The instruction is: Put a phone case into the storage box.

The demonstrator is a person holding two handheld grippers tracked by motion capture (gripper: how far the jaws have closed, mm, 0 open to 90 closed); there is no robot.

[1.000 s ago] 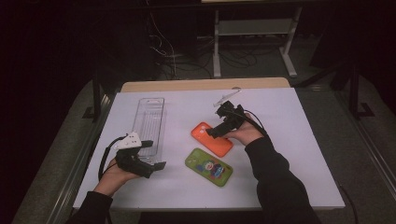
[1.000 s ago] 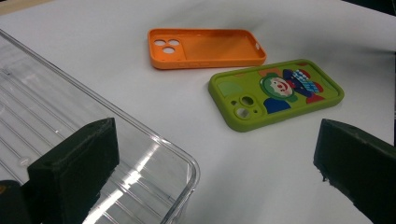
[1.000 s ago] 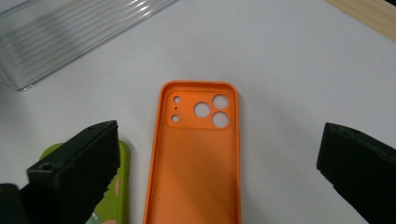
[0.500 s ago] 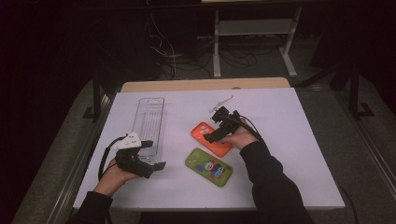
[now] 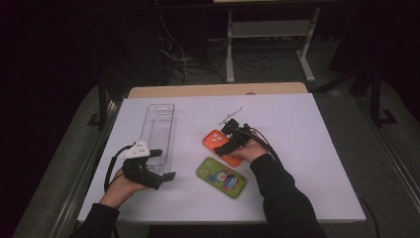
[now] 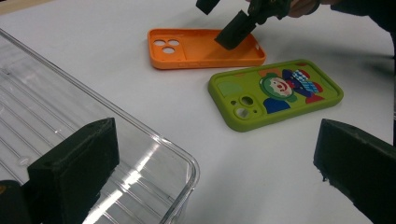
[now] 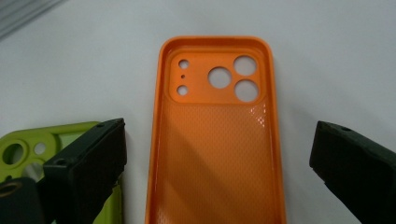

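Two phone cases and one clear tray lie on our white table [image 5: 297,148]. Largest first: the clear plastic tray [image 5: 159,130] sits at about 10 o'clock from the table's middle, long axis running 12 to 6, and it looks empty. Next, the green phone case [image 5: 221,177] lies printed side up at about 6 o'clock. The orange phone case [image 5: 218,144] lies hollow side up just beyond it, near the centre.

Our right gripper [image 5: 233,141] hovers over the orange case with its jaws spread wide and holding nothing; in the right gripper view the case [image 7: 217,140] lies between them, its long axis pointing toward 12 o'clock (camera holes at the far end). We judge this hand much the nearer. Our left gripper [image 5: 151,171] rests at the tray's near end, jaws equally wide and empty.
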